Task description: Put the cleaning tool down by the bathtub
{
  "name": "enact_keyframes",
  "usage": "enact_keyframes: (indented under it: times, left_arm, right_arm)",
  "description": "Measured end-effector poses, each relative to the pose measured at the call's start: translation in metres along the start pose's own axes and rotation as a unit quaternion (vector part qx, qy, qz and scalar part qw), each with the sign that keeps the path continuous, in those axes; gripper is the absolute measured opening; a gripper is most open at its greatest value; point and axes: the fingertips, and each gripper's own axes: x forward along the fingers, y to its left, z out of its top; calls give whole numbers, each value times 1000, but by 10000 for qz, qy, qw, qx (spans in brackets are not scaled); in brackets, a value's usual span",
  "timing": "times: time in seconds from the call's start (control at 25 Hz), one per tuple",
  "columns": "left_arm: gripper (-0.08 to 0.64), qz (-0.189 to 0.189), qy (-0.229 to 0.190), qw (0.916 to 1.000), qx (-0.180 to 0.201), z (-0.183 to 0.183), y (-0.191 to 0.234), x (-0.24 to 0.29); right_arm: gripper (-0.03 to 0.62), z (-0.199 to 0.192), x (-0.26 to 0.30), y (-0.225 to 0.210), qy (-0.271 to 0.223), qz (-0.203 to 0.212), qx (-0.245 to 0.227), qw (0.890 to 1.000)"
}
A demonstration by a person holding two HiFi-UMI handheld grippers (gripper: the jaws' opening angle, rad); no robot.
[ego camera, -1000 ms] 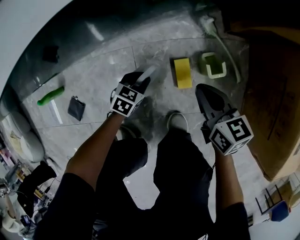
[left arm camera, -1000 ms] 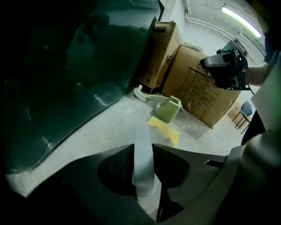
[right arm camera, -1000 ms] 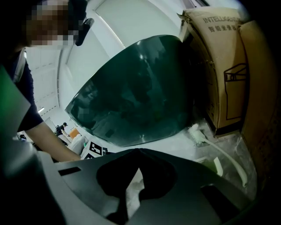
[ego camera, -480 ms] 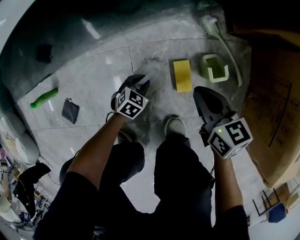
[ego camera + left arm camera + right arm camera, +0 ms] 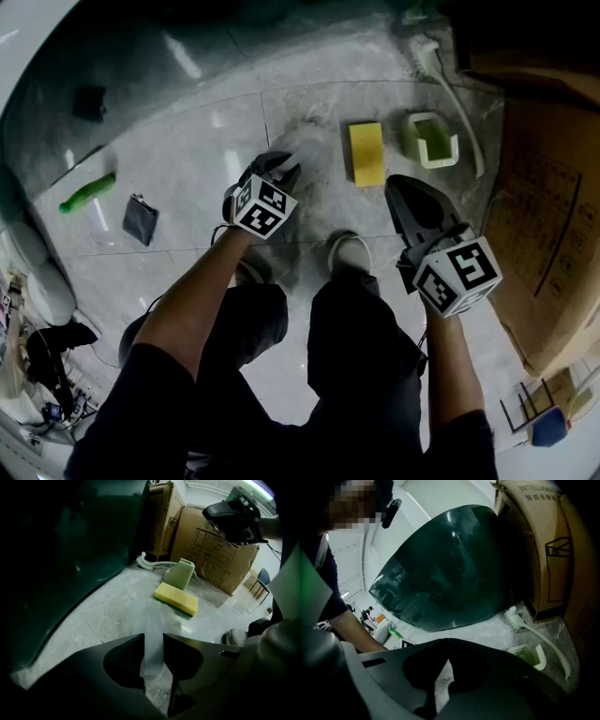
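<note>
1. Cleaning tool (image 5: 152,637), a pale, translucent strip-like handle, sat between the jaws of the left gripper (image 5: 286,161). In head view it pointed to 1 o'clock, low over the floor (image 5: 206,141), with the dark green bathtub (image 5: 141,66) wall at 11 o'clock.
2. Change: over the last second the left gripper came down toward the floor with the tool. The handle stood out clearly before; now it barely separated from the pale tile.
3. Its jaws had just been opening a little. The pads still looked to touch both sides of the handle, so this was a loosened pinch, not a clean release.
4. Judgement: this was the let-go stage, with the spot by the tub reached. Couldn't tell whether the tool's far end touched tile. What was left: spread the jaws fully and back off.
5. Right gripper (image 5: 398,187) hung at 4 o'clock of the tool with its jaws pressed together and nothing between them. It was idle.
6. Around:
   - Yellow sponge (image 5: 366,153) lay near the tool at 3 o'clock, with the green holder (image 5: 431,139) beyond it.
   - Long-handled brush (image 5: 455,89) lay at 2 o'clock, along the cardboard boxes (image 5: 544,187).
   - Green-handled tool (image 5: 86,192) and dark pouch (image 5: 139,220) lay well apart at 9 o'clock.
7. In the way: nothing showed under the tool. The sponge was the nearest thing to nudge. The person's shoe (image 5: 352,248) sat at 5 o'clock, behind the gripper.
</note>
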Motion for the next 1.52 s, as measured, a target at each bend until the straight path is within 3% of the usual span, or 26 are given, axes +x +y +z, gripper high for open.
enact_keyframes:
  times: [0.32,0.52,1.0,1.28,1.52]
  left_arm:
    - [150,-101,-103,9998,-113,6,-3,-13]
    - [156,-78,-325,9992,-241,38,-3,-58]
    - [161,33,-1298,9913,-202,154,-4,-272]
    - [161,140,-1955,9804,-184,219,2,-392]
    - [160,363,-2503,9672,-222,270,-5,-516]
  right_arm:
    - [5,3,-4,6,72,-40,-3,10000]
    - [3,29,-25,24,61,-69,59,9999]
    - [4,137,-110,131,23,-220,-164,9996]
    - [5,223,-145,176,-134,-314,-418,9985]
    - [3,304,-199,240,-430,-275,-787,9956]
